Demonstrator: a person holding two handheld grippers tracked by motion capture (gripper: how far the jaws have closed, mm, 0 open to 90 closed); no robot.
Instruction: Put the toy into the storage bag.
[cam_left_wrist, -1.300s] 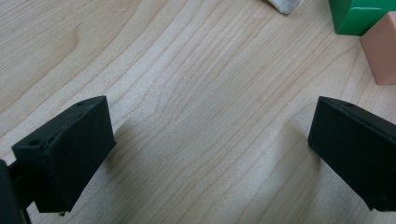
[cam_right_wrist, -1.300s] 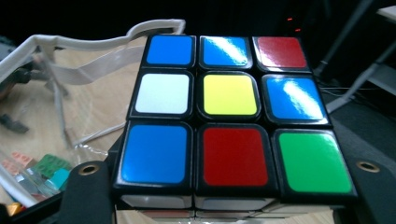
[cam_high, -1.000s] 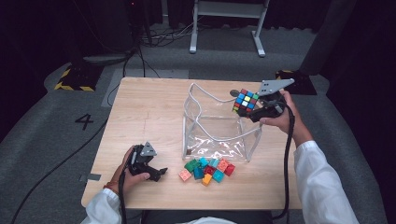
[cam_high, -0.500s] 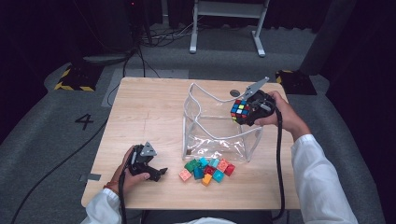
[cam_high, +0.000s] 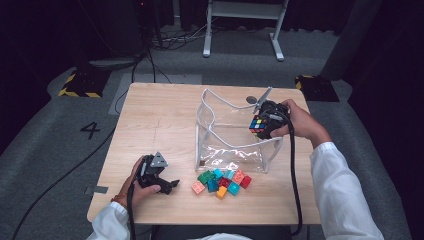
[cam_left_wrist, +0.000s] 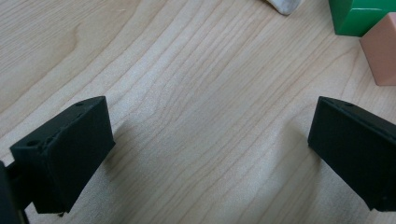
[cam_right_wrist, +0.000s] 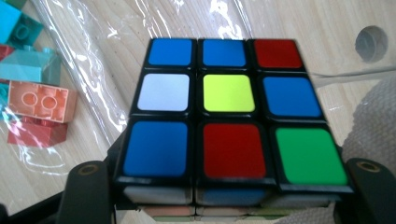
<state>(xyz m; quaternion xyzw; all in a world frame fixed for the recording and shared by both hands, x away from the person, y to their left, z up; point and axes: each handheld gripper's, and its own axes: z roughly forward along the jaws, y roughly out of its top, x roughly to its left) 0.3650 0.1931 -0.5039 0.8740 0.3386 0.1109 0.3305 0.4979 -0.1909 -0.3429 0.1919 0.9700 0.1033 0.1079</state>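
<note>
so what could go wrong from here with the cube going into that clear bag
The puzzle cube, clamped in the right hand-held gripper, hangs at the clear bag's right edge, so it may catch the white rim and fold it in. The bag looks light and nothing holds it; the left hand-held gripper rests open on the table, so a bump could push the bag into the toy bricks.

My left gripper (cam_high: 159, 179) sits low at the near left of the counter (cam_high: 160, 120), wrapped in my left hand (cam_high: 137, 186), jaws spread wide with nothing between them. My right gripper (cam_high: 264, 120) is out at the far right, right hand (cam_high: 299, 120) behind it, sleeve reaching forward, its jaws clamped on opposite sides of the cube (cam_right_wrist: 229, 116).
</note>
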